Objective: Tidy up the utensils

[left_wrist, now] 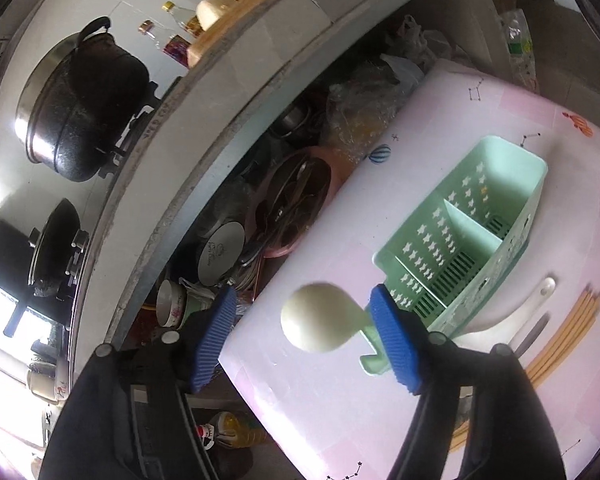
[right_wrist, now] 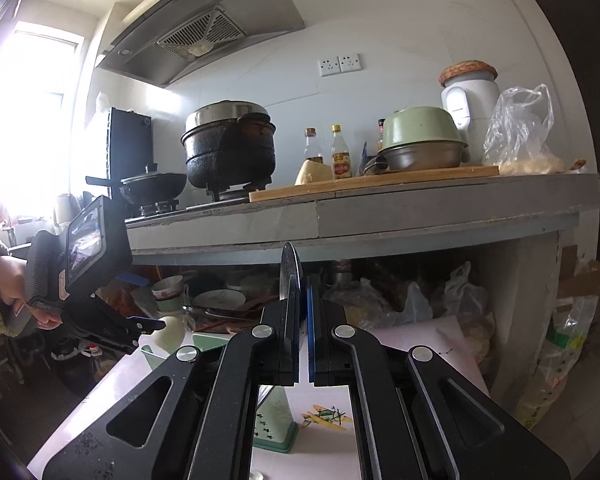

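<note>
Left wrist view: left gripper (left_wrist: 304,336) at lower centre, blue pads (left_wrist: 394,344) spread wide apart. A cream spoon (left_wrist: 320,322) between them, bowl toward the left pad, short handle running right to the right pad; whether that pad presses it or merely touches, impossible to tell. Just beyond, right of centre, a mint-green caddy (left_wrist: 460,236) lying on the pink table (left_wrist: 300,400), long axis running from lower left to upper right, divider across its middle. At lower right, beside the caddy, a white spoon (left_wrist: 520,308) and a bundle of yellow chopsticks (left_wrist: 564,332), both lying on the same diagonal.

Right wrist view: right gripper (right_wrist: 303,304) at centre, jaws nearly together, clamped on a metal spoon (right_wrist: 290,276) standing upright, bowl edge-on, pointing up toward the counter's edge (right_wrist: 380,216). At middle left, the left gripper (right_wrist: 140,326) in a hand (right_wrist: 16,284).
</note>
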`<state>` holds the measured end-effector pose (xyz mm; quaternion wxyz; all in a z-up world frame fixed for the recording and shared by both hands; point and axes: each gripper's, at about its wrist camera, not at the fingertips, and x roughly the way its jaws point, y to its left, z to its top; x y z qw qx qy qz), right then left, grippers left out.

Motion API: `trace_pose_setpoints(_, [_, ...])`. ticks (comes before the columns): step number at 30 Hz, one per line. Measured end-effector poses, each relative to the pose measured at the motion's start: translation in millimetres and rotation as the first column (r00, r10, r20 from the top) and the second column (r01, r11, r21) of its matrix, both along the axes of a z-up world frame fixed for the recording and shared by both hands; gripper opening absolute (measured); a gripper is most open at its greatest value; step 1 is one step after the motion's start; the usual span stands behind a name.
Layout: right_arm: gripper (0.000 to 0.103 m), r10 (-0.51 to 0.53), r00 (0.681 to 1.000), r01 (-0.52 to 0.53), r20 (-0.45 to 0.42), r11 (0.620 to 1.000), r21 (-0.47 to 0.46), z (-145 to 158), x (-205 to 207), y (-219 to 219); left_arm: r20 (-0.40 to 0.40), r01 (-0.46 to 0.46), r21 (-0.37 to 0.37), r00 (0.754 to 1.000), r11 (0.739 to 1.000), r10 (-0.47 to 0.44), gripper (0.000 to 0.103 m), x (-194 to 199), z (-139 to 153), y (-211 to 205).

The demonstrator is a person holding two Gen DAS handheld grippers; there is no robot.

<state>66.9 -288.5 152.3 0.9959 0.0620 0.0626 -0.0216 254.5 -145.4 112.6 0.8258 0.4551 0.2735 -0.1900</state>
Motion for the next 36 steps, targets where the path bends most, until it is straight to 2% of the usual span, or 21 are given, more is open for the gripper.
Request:
trace_pose_setpoints(5, [0.001, -0.001, 1.0, 0.001, 0.022, 1.0, 0.014, 15.1, -4.5, -4.5, 0.092, -0.017, -0.169, 0.995, 0.986, 0.033, 0.077, -21.1, 25.6, 33.7])
trace_pose_setpoints(7, [0.001, -0.003, 0.999, 0.002, 0.042, 1.0, 0.009, 23.9, -6.6, -4.1, 0.109, -0.035, -0.262, 0.992, 0.964, 0.066, 0.078, -32.3, 36.2, 54.5])
trace_pose_setpoints(9, [0.001, -0.004, 0.998, 0.004, 0.069, 1.0, 0.004, 33.6, -7.4, -4.0, 0.103, -0.059, -0.373, 0.989, 0.926, 0.105, 0.081, -45.3, 43.1, 78.4])
trace_pose_setpoints(11, [0.001, 0.001, 0.995, -0.002, 0.099, 1.0, 0.005, 45.1, -5.4, -3.1, 0.063, -0.106, -0.472, 0.986, 0.875, 0.153, 0.081, -56.8, 42.8, 101.6])
trace_pose_setpoints(14, [0.001, 0.009, 0.989, -0.009, 0.148, 1.0, -0.006, 62.9, 2.2, 1.3, -0.004, -0.156, -0.561, 0.983, 0.813, 0.186, 0.082, -75.9, 29.7, 128.2])
trace_pose_setpoints(17, [0.001, 0.022, 0.983, -0.018, 0.185, 1.0, -0.019, 76.3, 16.3, 7.7, -0.071, -0.201, -0.609, 0.977, 0.767, 0.2, 0.082, -97.6, 6.3, 148.0])
trace_pose_setpoints(20, [0.001, 0.027, 0.98, -0.021, 0.196, 0.999, -0.029, 81.9, 36.9, 14.8, -0.158, -0.253, -0.633, 0.967, 0.732, 0.198, 0.083, -112.6, -19.6, 159.9])
trace_pose_setpoints(24, [0.001, 0.017, 0.984, -0.003, 0.176, 0.997, -0.08, 66.1, 71.7, 30.4, -0.246, -0.305, -0.66, 0.951, 0.686, 0.186, 0.083, -127.4, -46.8, 168.4])
trace_pose_setpoints(28, [0.001, 0.01, 0.994, 0.004, 0.105, 0.992, -0.129, 32.6, 102.0, 41.5, -0.265, -0.309, -0.678, 0.949, 0.667, 0.17, 0.086, -142.0, -64.9, 168.3])
trace_pose_setpoints(31, [0.001, 0.008, 0.999, 0.0, 0.046, 0.986, -0.165, 7.4, 114.7, 46.4, -0.277, -0.307, -0.671, 0.948, 0.675, 0.155, 0.087, -151.3, -80.0, 163.7])
trace_pose_setpoints(34, [0.001, 0.025, 1.0, -0.025, 0.0, 0.986, -0.168, -8.3, 119.0, 47.5, -0.282, -0.3, -0.651, 0.948, 0.697, 0.145, 0.087, -155.4, -90.6, 159.0])
trace_pose_setpoints(36, [0.001, 0.04, 0.999, -0.043, -0.02, 0.982, -0.182, -16.2, 118.1, 50.7, -0.304, -0.306, -0.656, 0.944, 0.69, 0.129, 0.087, -156.3, -96.2, 157.0])
